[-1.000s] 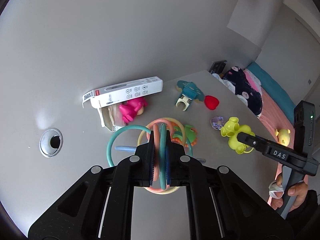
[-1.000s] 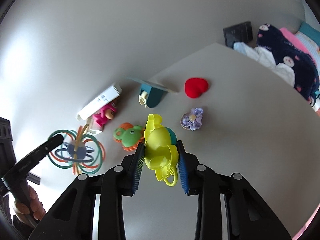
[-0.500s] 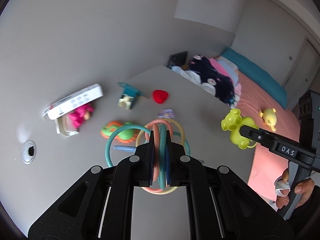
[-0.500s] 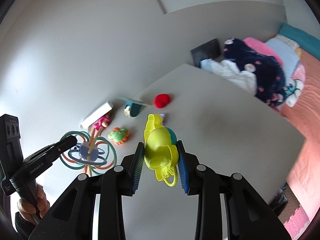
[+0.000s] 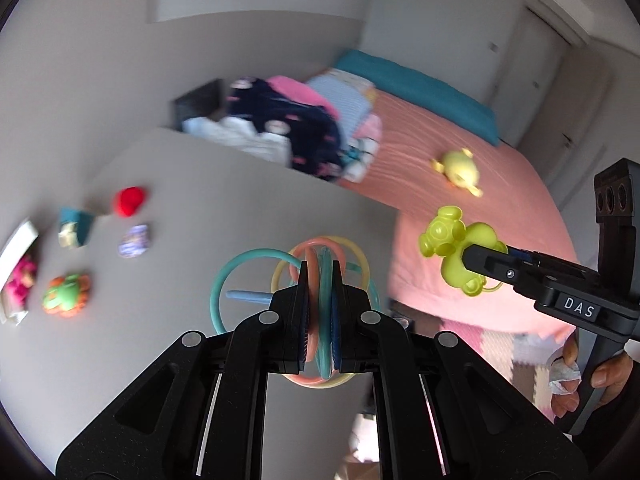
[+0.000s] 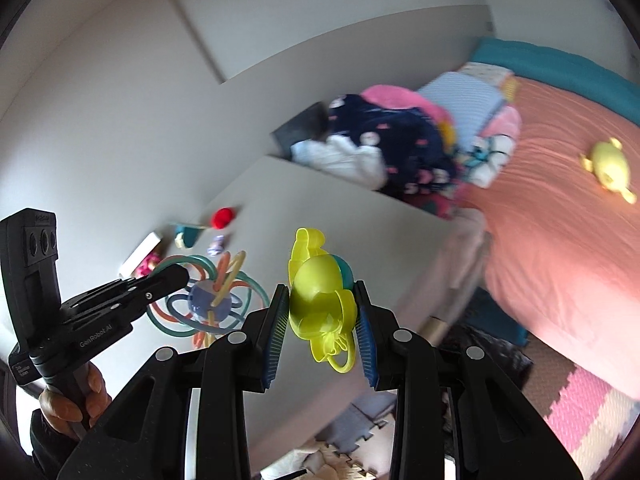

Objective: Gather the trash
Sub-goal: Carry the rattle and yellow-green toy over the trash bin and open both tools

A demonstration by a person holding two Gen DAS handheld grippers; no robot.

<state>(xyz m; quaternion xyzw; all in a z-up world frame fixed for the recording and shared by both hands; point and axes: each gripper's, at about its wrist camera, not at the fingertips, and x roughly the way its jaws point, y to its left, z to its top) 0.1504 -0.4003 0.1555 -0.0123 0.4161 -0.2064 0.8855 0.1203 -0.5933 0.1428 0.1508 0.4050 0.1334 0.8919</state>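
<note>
Left wrist view: the left tongs were clamped tight on a ring toy, its coloured hoops pinched between the pads and the toy lifted clear of the tabletop. Left behind on the tabletop, on the side away from the bed, lay a red heart, a purple flower, a green and orange frog, a teal toy and a white box. Over the gap between tabletop and bed, the right tongs held a yellow toy.

Right wrist view: the right tongs stood partly closed around the yellow toy, its loop hanging below the pads. The left tongs showed over the tabletop with the ring toy.

The frames were blurred, so both hands seemed to be swinging fast. The hoops are thin and springy and could slide out of the pads. The yellow toy looked rounded and smooth, and a jolt might tip it out to drop off the tabletop's edge. No bin showed, so the drop spot was uncertain.
</note>
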